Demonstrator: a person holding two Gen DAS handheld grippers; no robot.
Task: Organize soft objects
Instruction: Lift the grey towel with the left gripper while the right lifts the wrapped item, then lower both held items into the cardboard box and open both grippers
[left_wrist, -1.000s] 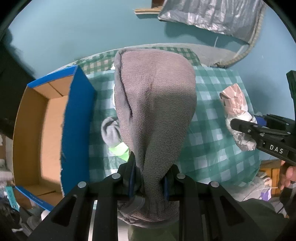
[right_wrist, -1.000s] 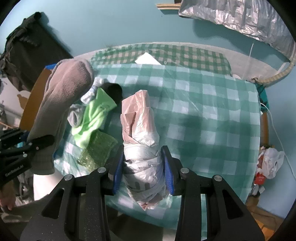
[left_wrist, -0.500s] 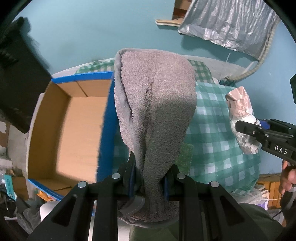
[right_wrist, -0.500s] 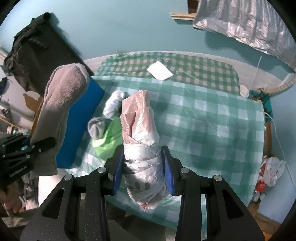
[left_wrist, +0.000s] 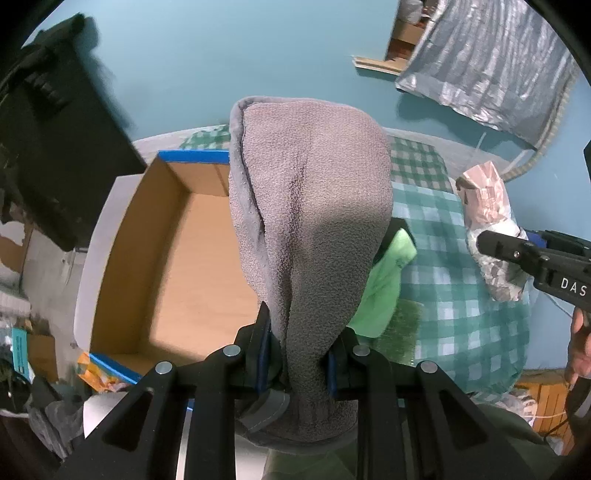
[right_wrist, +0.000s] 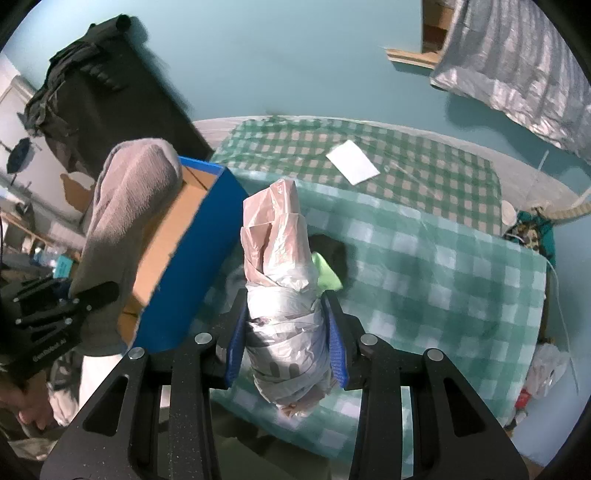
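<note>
The left gripper (left_wrist: 297, 347) is black, with thin blue pads inside its fingers and round silver screws on top. The right gripper (right_wrist: 287, 343) is black too, with wider blue pads (right_wrist: 338, 350), silver screws and white letters on its side.

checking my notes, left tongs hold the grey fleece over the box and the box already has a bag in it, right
Not quite: the box is empty; the left wrist view shows only bare cardboard inside. The bag is in the right tongs. The left tongs do hold the grey fleece over the box.
</note>
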